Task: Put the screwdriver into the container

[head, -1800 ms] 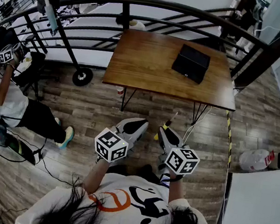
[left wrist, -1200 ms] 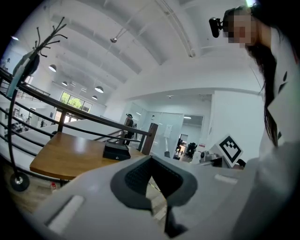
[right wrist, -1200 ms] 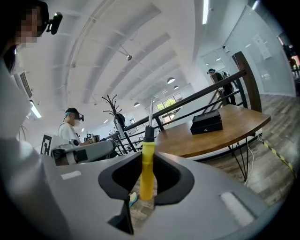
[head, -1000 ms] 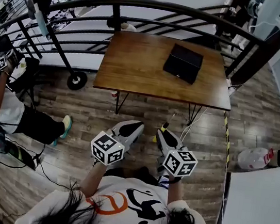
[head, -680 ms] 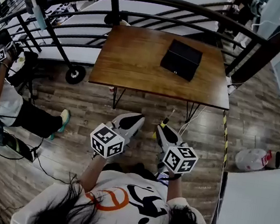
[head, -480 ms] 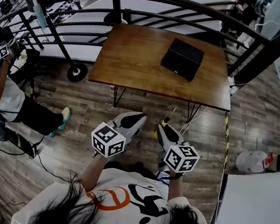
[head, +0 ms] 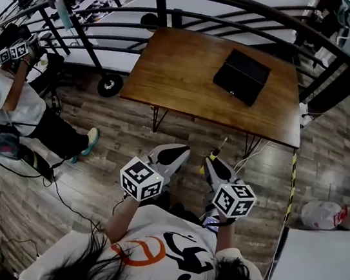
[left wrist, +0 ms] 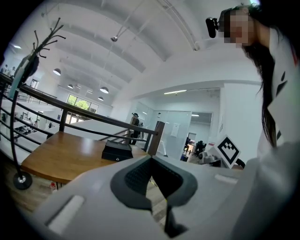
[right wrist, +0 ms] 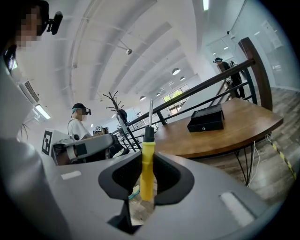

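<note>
Right gripper (right wrist: pixel 146 178) is clamped on the yellow handle of the screwdriver (right wrist: pixel 147 159), with the metal shaft sticking up and forward past the jaw tips. So the tool is up in the air, held low in front of the person and well short of the wooden table (head: pixel 172 70). The container (head: pixel 241 76) is the black box on the far right part of that tabletop, and I honestly can't tell from these angles if its top is open. Left gripper (head: pixel 171 156) sits just beside the right one, jaws together on nothing. My read is that this is the carry step. I'd keep the squeeze firm so the handle doesn't pivot, get right over the box, tip the shaft down and let go low. If there's a lid, the free left one should handle it first.
</note>
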Demonstrator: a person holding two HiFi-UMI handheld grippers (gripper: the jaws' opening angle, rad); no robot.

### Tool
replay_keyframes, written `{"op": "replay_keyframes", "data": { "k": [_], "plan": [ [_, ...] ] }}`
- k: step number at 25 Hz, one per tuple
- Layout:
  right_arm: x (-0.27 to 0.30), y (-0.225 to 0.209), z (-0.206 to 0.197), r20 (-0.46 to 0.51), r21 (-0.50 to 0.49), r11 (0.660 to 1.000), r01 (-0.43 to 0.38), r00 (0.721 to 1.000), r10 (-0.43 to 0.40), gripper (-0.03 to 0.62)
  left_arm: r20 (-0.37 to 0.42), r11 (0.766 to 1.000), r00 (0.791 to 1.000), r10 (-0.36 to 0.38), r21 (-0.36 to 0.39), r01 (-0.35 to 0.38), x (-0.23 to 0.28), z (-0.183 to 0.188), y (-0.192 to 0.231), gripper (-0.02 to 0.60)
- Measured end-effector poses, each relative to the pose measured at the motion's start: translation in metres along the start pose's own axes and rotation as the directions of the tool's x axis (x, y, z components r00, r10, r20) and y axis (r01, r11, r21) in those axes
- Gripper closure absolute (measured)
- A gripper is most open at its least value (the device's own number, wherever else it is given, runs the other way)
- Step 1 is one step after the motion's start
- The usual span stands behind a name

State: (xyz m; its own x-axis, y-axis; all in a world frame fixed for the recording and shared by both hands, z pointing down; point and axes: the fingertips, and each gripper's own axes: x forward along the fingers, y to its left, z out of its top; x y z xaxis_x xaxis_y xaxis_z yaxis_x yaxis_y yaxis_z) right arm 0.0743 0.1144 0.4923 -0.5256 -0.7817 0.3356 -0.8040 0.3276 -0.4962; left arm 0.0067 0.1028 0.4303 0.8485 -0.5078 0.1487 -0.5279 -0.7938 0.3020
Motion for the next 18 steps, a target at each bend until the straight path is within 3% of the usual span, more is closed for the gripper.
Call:
{"op": "replay_keyframes", "data": {
  "k": [10,18],
  "plan": [
    [0.034,-0.025,0.012,-0.019,0.009,1.000,0.007,1.000,-0.007,0.497,-0.004,0.999,1.000,-0.019,-0.026,0.019,0.040,0.002,0.042,0.581],
    [0.108,-0.057,0.060,0.000,0.024,0.998,0.057,0.998,-0.057,0.497,-0.020,0.995,0.995,-0.095,-0.006,0.095,0.094,0.033,0.110,0.581]
  ]
}}
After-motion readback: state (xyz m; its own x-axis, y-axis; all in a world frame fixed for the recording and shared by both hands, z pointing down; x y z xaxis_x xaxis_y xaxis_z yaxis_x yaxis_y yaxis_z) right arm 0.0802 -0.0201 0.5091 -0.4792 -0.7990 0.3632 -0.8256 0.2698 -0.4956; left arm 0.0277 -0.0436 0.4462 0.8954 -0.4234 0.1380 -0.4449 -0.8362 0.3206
